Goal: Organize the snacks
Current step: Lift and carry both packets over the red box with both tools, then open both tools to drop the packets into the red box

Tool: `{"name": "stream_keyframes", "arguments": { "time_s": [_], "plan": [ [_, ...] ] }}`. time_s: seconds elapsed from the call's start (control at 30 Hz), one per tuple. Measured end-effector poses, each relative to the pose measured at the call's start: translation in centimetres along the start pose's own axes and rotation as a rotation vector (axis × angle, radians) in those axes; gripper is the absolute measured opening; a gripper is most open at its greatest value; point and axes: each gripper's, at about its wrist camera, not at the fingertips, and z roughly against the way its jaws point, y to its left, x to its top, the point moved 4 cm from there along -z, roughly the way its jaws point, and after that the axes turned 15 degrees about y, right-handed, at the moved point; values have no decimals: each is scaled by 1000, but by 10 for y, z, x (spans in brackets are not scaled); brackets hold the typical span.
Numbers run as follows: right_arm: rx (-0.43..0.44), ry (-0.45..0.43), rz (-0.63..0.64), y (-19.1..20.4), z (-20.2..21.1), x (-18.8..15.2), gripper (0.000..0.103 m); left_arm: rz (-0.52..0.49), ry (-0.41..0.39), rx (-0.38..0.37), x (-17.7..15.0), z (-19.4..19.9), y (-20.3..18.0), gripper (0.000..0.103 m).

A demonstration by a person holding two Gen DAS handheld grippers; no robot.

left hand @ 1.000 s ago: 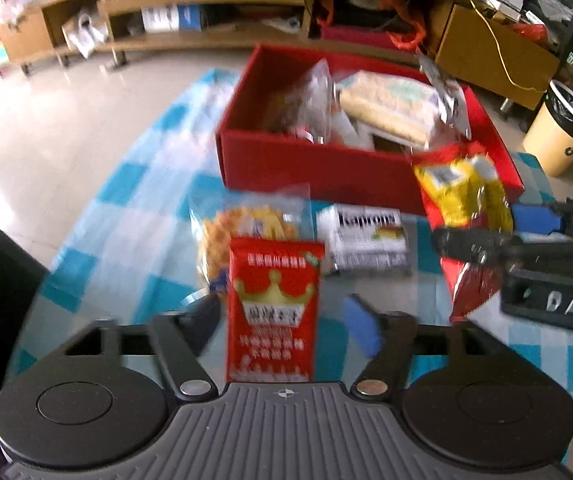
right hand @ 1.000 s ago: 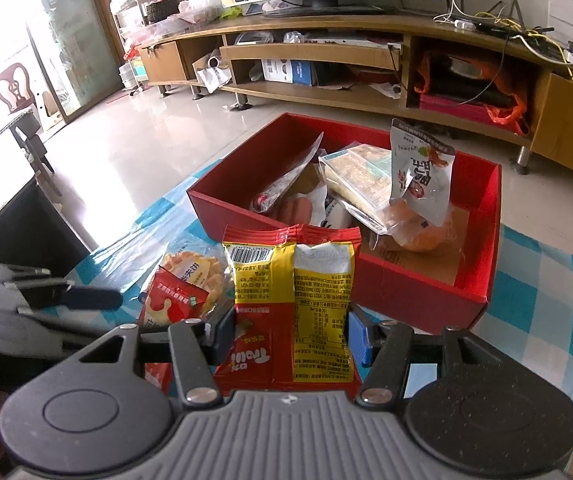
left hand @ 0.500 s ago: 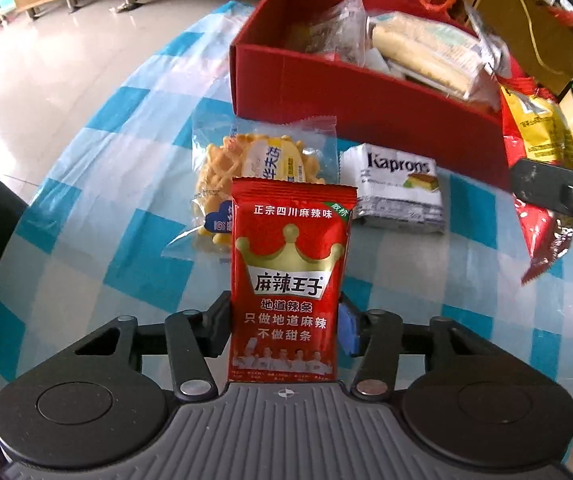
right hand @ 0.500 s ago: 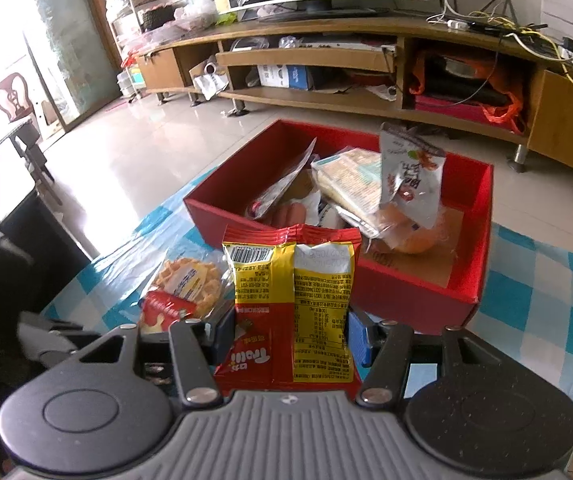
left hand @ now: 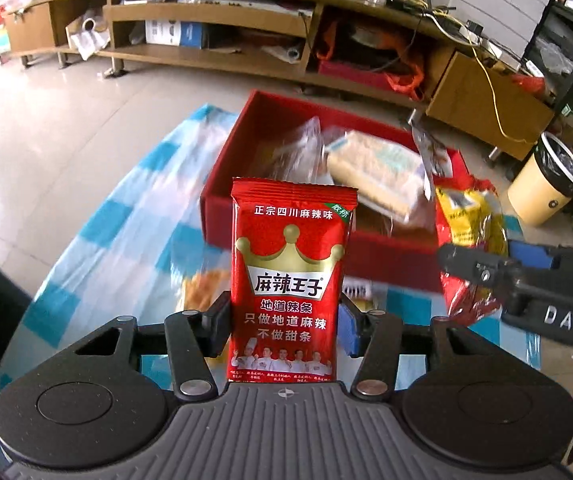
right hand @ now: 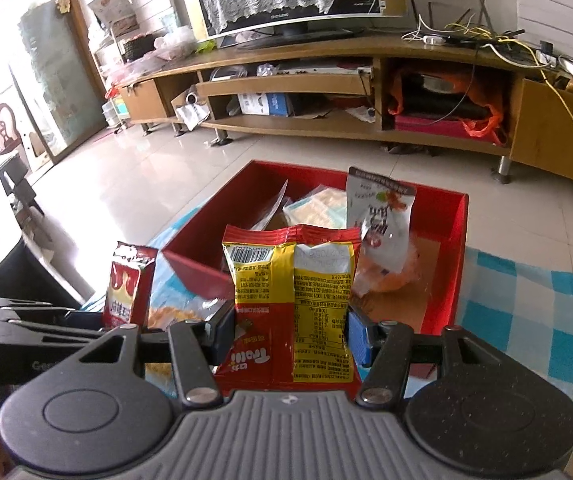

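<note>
Each tool has a grey ribbed housing flanked by two round black discs, with black linkage arms pinned by silver screws. The left tool (left hand: 284, 322) and right tool (right hand: 289, 334) carry blue pads (left hand: 349, 332). White letters "DAS" mark the right tool's side.

Daylight entered through the glass doors (right hand: 26, 80) at left and overexposed them, glare lay on the tiled floor (left hand: 66, 120), motion blur softened the red box (left hand: 326, 168) and checked cloth (left hand: 126, 220), and fisheye distortion bowed the edges under dark corner vignetting
</note>
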Motion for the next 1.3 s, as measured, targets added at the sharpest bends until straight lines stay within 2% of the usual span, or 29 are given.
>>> {"name": "stream_keyframes", "arguments": {
  "time_s": [0.57, 1.03, 1.1, 1.17, 1.3],
  "plan": [
    [-19, -8, -85, -34, -33, 53, 56, -21, -75, 66, 86, -31, -27, 60],
    [-55, -23, -78, -45, -57, 82, 56, 18, -65, 101, 117, -59, -20, 63],
    [-54, -29, -71, -46, -58, 84, 57, 17, -68, 104, 119, -60, -22, 68],
    [-59, -32, -72, -47, -60, 86, 58, 14, -79, 117, 119, -60, -23, 79],
    [-58, -38, -88, -53, -62, 88, 59, 17, -95, 138, 120, -57, -22, 86]
  ]
}}
